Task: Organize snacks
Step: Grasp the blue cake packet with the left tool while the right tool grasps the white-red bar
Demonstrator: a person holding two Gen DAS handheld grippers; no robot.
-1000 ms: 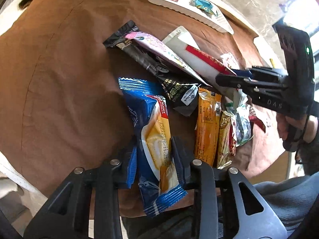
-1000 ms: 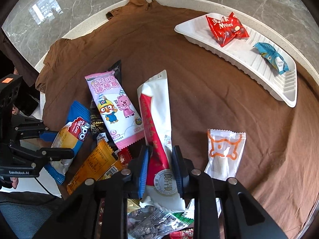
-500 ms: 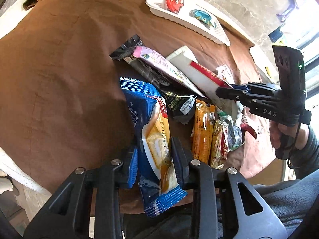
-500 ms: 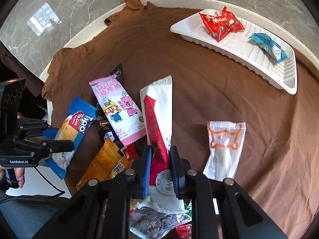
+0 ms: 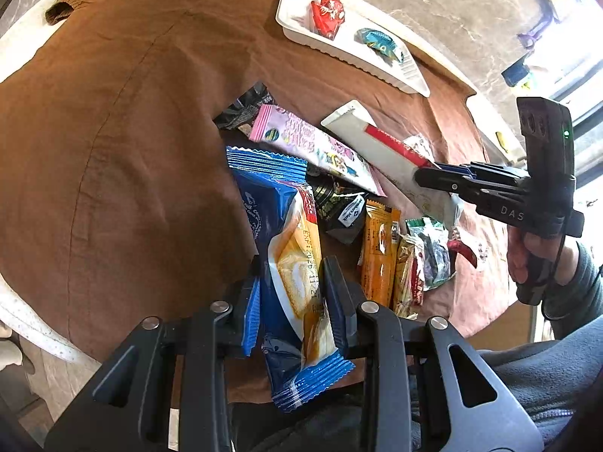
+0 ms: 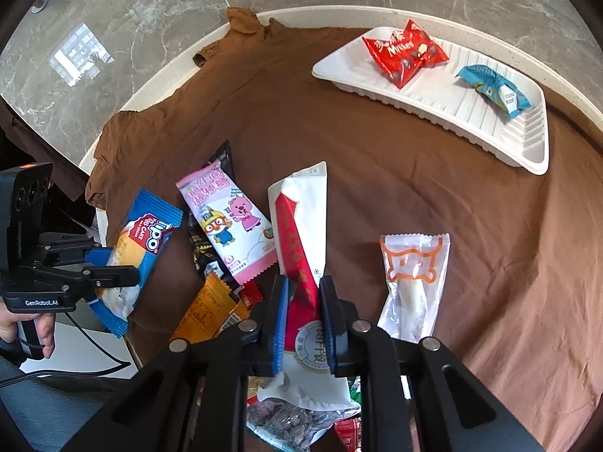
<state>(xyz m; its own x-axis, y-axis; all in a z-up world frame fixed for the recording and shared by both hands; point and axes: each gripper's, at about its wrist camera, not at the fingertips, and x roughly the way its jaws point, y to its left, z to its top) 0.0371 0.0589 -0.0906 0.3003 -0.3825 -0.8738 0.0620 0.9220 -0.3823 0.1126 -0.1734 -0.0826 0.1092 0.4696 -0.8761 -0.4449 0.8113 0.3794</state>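
We held the blue cake packet [image 5: 297,263] in our left gripper [image 5: 294,293], its jaws pinched narrow on the wrapper's sides with the lower end hanging out below them. In the right wrist view the same packet [image 6: 143,248] sat clamped in that gripper [image 6: 113,277] at the left edge of the brown cloth [image 6: 339,173] covering the round tabletop [image 6: 158,86].

Our right gripper [image 6: 301,320] had just been closing, and its blue pads [image 6: 280,324] pressed on the long white packet with the red stripe [image 6: 301,226], which pointed away toward the tray. Beside it lay the pink cartoon packet [image 6: 230,226] on a black packet [image 6: 222,156], an orange sachet [image 6: 207,309] lower down, and a clear packet with an orange outline [image 6: 410,282] to the right, apart from the rest.

The white tray [image 6: 471,124] stood at the far side of the cloth, well apart from the heap, holding a red sweet bag [image 6: 403,54] and a small blue packet [image 6: 493,88].
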